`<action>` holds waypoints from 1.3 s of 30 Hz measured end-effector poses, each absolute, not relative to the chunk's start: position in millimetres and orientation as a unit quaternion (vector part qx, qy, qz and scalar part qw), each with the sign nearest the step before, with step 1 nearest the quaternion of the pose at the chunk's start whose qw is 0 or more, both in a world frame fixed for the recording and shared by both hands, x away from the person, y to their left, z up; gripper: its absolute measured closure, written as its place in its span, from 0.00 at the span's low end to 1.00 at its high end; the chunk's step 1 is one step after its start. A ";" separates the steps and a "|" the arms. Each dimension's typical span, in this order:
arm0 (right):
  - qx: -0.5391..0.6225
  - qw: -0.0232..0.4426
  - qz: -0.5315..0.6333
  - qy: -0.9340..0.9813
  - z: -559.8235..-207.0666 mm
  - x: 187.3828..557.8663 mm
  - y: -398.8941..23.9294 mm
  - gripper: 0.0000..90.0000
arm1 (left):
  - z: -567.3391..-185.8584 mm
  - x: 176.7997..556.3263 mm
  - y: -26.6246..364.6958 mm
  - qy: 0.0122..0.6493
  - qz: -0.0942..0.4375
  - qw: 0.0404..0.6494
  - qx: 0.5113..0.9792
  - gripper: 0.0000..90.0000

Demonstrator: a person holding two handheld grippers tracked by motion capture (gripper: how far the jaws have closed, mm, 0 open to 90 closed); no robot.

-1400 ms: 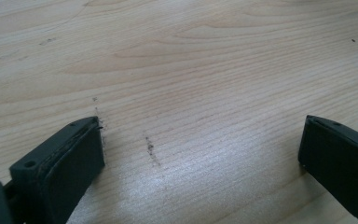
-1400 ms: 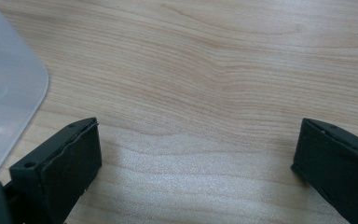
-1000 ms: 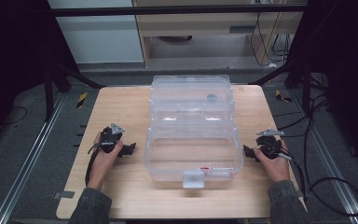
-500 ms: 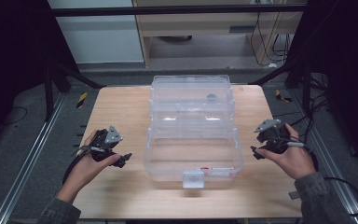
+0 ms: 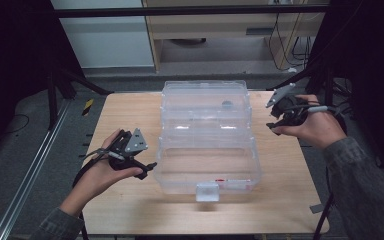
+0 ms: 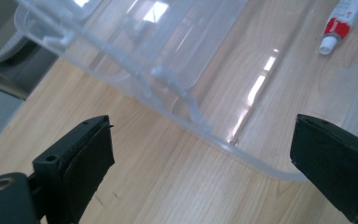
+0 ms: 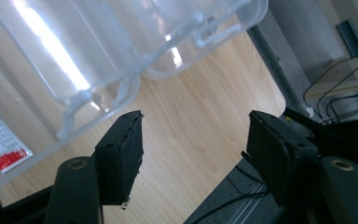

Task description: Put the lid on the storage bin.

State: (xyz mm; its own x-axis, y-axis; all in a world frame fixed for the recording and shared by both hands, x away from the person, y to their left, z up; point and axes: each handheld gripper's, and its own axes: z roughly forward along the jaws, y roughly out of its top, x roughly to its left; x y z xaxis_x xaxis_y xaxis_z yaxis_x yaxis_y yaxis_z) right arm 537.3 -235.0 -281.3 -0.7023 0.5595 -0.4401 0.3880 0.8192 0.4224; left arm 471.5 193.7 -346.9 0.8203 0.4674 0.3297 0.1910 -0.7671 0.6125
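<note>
- The clear plastic storage box (image 5: 207, 145) is sitting in the middle of the wooden worktop (image 5: 130, 115), its latch tab (image 5: 207, 191) facing the person; a second, similar clear box section is lying directly behind it, touching it.
- Inside the box, near its front wall, a small white-and-red tube (image 6: 342, 23) is lying flat on the floor of the box.
- The left claw (image 5: 147, 170) is hovering just beside the box's left wall, near its front corner; its jaws are standing wide apart with nothing between them, as the left gripper view confirms.
- The right claw (image 5: 274, 125) is hanging clear of the box's right side, level with its rear half; its jaws have just been closing partway, yet they are gaping with only bare worktop between them.
- Handling judgement: the box is looking light and nearly empty, thin-walled and somewhat flexible, so it is likely bowing under a hard pinch.
- Its glossy walls are likely offering a slippery surface to the pads.
- The best holds are probably the stiffer rolled rim (image 6: 177, 100) and the moulded ribs beside the side clasp, one claw to each side of the box.
- A single-sided grip is risking a tilt that sends the tube sliding.
</note>
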 end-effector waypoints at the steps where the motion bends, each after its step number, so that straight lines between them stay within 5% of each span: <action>1: 0.260 0.285 0.151 0.910 -281.3 537.3 -235.0 0.42 | -346.9 471.5 193.7 0.181 0.239 0.289 0.909 0.06; 15: 0.161 0.272 0.142 0.938 -242.1 562.6 -182.6 0.52 | -346.4 466.3 145.2 0.124 0.199 0.267 0.935 0.07; 24: 0.084 0.219 0.108 0.966 -271.6 578.6 -143.6 0.64 | -353.4 468.8 128.6 0.097 0.175 0.260 0.945 0.06; 39: 0.057 0.181 0.083 0.978 -286.5 594.3 -135.5 0.78 | -361.3 465.8 123.5 0.079 0.162 0.244 0.953 0.05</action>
State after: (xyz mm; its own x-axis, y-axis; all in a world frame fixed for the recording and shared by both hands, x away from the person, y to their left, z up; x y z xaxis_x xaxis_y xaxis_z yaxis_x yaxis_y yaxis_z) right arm 594.3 -135.5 -286.5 -0.9278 0.1415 -0.3451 0.0816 0.9798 0.1824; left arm 465.8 123.5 -361.3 0.9349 0.2293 0.2708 0.0709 -0.8686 0.4905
